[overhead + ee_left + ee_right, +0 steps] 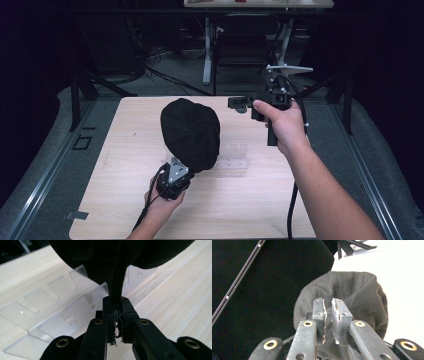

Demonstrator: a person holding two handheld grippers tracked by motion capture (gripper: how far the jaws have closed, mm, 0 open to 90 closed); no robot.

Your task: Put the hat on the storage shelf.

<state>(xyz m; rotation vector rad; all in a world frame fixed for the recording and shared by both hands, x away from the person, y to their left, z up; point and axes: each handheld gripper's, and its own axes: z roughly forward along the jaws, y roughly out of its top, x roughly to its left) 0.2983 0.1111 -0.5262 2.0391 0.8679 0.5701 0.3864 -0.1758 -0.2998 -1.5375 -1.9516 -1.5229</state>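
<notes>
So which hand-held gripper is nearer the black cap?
Left. The left hand-held gripper is clamped on the black cap, holding it over the table; the right hand-held gripper hangs apart, beyond its far right side.

black caps: just one (191,132) sitting up over the table, and it's showing as one in both gripper views too
clear plastic racks: one (235,156) lying on the wood under the cap
slots in that rack: can't really count them, the cap's covering part
grippers: two, left (172,172) and right (239,102)
hands: two holding them
wooden tables: one (125,150)
</notes>
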